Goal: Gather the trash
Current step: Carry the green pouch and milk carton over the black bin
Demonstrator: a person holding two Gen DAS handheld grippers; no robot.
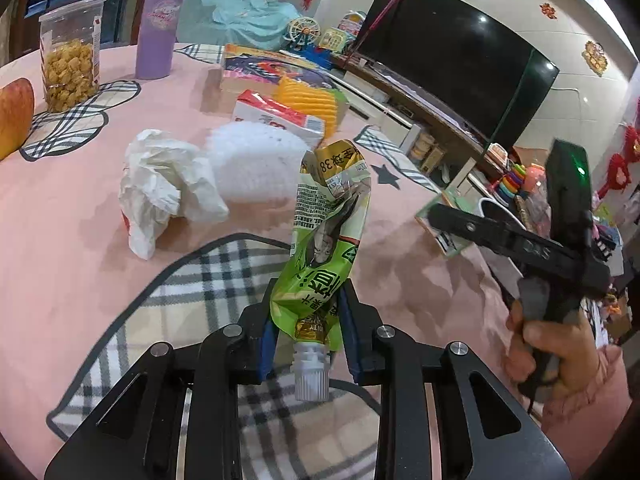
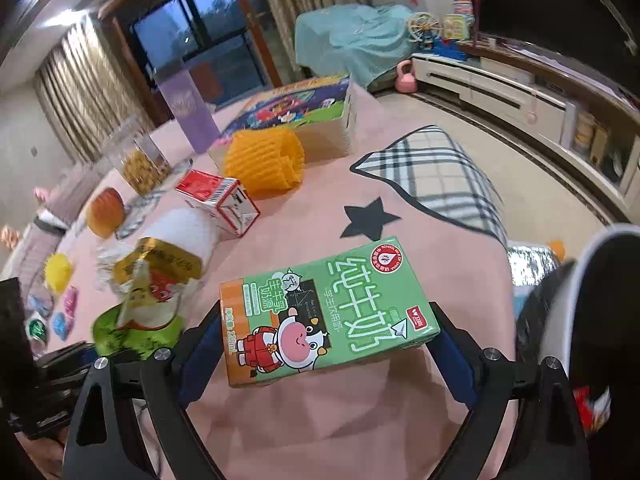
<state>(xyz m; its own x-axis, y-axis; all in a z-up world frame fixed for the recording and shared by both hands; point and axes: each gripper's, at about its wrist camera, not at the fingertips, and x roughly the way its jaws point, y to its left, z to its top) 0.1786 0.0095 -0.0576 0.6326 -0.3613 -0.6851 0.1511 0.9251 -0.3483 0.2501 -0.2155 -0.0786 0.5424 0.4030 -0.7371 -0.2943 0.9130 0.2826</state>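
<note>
Left claw (image 1: 308, 320): clamped on green pouch (image 1: 324, 240), spout toward camera, lifted off table (image 1: 60, 220).
Right claw (image 2: 328, 344): gripping milk carton (image 2: 328, 308) across its long axis.
Bin (image 2: 592, 320): just right of right claw.

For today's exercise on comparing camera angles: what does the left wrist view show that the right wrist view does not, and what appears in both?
Only the left wrist view shows the crumpled white paper and the television. Only the right wrist view shows the green milk carton held in the right gripper. Both show the green spout pouch held in the left gripper, and the orange corrugated roll.
</note>
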